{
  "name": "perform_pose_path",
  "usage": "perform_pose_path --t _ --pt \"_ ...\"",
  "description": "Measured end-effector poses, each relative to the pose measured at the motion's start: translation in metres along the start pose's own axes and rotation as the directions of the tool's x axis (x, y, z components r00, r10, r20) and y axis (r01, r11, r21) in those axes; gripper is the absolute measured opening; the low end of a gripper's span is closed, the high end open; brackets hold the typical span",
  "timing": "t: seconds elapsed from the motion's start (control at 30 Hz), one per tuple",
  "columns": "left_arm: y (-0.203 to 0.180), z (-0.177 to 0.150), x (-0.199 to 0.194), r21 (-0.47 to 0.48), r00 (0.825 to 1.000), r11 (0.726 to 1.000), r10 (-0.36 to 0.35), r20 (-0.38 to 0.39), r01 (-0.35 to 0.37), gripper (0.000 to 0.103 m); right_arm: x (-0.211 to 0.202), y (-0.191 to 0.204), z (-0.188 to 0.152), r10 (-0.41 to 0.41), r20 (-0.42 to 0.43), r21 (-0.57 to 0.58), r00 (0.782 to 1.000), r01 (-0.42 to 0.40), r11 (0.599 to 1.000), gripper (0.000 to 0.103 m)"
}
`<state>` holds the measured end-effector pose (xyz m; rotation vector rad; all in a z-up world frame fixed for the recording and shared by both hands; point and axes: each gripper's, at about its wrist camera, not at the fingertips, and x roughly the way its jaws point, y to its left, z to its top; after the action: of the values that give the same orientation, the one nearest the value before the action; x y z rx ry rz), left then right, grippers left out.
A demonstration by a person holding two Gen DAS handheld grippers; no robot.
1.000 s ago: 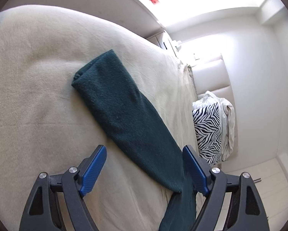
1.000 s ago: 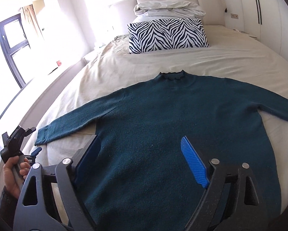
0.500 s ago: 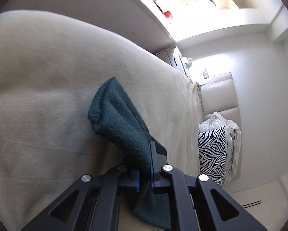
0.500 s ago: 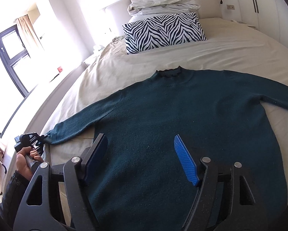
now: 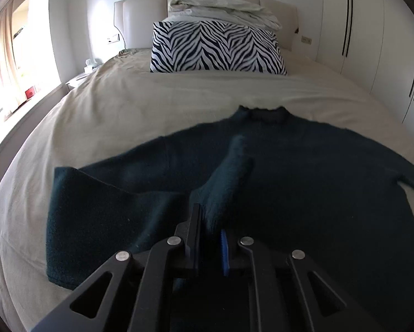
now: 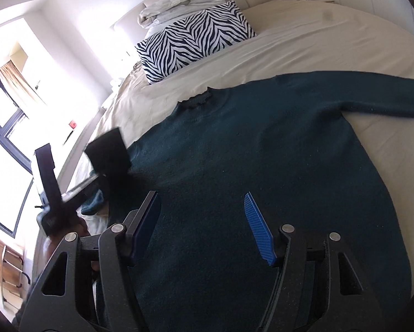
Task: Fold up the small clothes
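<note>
Left wrist view: I am pinching the sweater's sleeve in my left gripper, jaws narrow and easing apart, over the dark teal sweater lying flat on the beige bed. My right gripper is hovering half-wide, closing, nothing between. A zebra pillow is resting at the headboard; white wardrobes are lining the wall.

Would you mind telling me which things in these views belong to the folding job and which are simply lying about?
Belonging to the job:
- dark green sweater, spread on the bed
- its sleeve, between the left gripper's opening jaws
- right gripper, closing, nothing between its jaws, above the sweater

Lying about:
- zebra-print pillow
- crumpled white bedding behind it
- beige bed sheet
</note>
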<state>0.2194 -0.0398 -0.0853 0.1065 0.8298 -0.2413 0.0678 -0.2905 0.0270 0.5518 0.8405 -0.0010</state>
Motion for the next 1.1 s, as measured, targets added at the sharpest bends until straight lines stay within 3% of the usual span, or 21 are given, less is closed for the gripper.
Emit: perform_pose_path --t 0.1,0.17,0.2,0.23,0.33,0.47,0.53,0.57,0.6,0.67,0.73,0.8,0.93,1.1 --pt "-0.009 -0.029 0.007 0.028 0.999 0.999 0.023 -0.026 -0.023 0.025 0.032 -0.014 0.012 0.062 -0.078 0.061 0.995 -0.057 0.996 0.062" --pt "-0.012 -0.03 0.008 0.03 1.0 0.999 0.029 -0.011 -0.029 0.04 0.061 -0.019 0.02 0.131 -0.138 0.112 0.982 -0.116 0.987 0.062" --pt "-0.011 -0.031 0.006 0.017 0.999 0.999 0.037 -0.006 -0.037 0.058 0.078 -0.017 0.022 0.18 -0.171 0.139 0.969 -0.157 0.978 0.062" --pt "-0.009 -0.032 0.004 -0.001 0.999 0.999 0.039 0.003 -0.039 0.066 0.095 -0.013 0.025 0.224 -0.205 0.164 0.953 -0.192 0.968 0.062" --pt "-0.005 -0.036 0.004 -0.053 1.0 0.999 0.006 0.004 -0.006 0.067 0.152 0.0 0.032 0.343 -0.316 0.257 0.885 -0.268 0.929 0.062" --pt "-0.001 -0.04 0.0 -0.079 1.0 0.997 -0.016 0.017 0.017 0.067 0.208 0.026 0.035 0.386 -0.397 0.308 0.833 -0.275 0.911 0.059" --pt "0.001 -0.041 -0.001 -0.088 0.999 0.996 -0.026 0.025 0.028 0.067 0.222 0.042 0.036 0.383 -0.424 0.298 0.821 -0.273 0.915 0.045" --pt "0.003 -0.04 -0.002 -0.096 0.999 0.995 -0.036 0.031 0.038 0.067 0.23 0.049 0.037 0.384 -0.442 0.288 0.811 -0.278 0.917 0.029" --pt "0.006 -0.04 -0.003 -0.108 0.998 0.993 -0.05 0.035 0.054 0.067 0.235 0.054 0.039 0.372 -0.453 0.269 0.81 -0.273 0.924 0.018" --pt "0.014 -0.041 -0.009 -0.146 0.994 0.984 -0.098 0.056 0.105 0.067 0.236 0.062 0.042 0.319 -0.456 0.204 0.831 -0.251 0.946 0.008" --pt "0.024 -0.045 -0.021 -0.189 0.984 0.969 -0.143 0.105 0.161 0.076 0.231 0.065 0.049 0.275 -0.444 0.141 0.853 -0.237 0.961 0.007" --pt "0.033 -0.051 -0.028 -0.239 0.982 0.958 -0.129 0.137 0.16 0.081 0.221 0.066 0.064 0.241 -0.406 0.086 0.881 -0.226 0.97 0.007" --pt "0.052 -0.063 -0.033 -0.329 0.976 0.923 -0.158 0.151 0.201 0.081 0.194 0.047 0.105 0.19 -0.315 0.046 0.93 -0.185 0.982 0.007" --pt "0.06 -0.073 -0.033 -0.375 0.975 0.904 -0.162 0.15 0.208 0.08 0.175 -0.004 0.142 0.075 -0.246 0.048 0.966 -0.065 0.997 0.007"
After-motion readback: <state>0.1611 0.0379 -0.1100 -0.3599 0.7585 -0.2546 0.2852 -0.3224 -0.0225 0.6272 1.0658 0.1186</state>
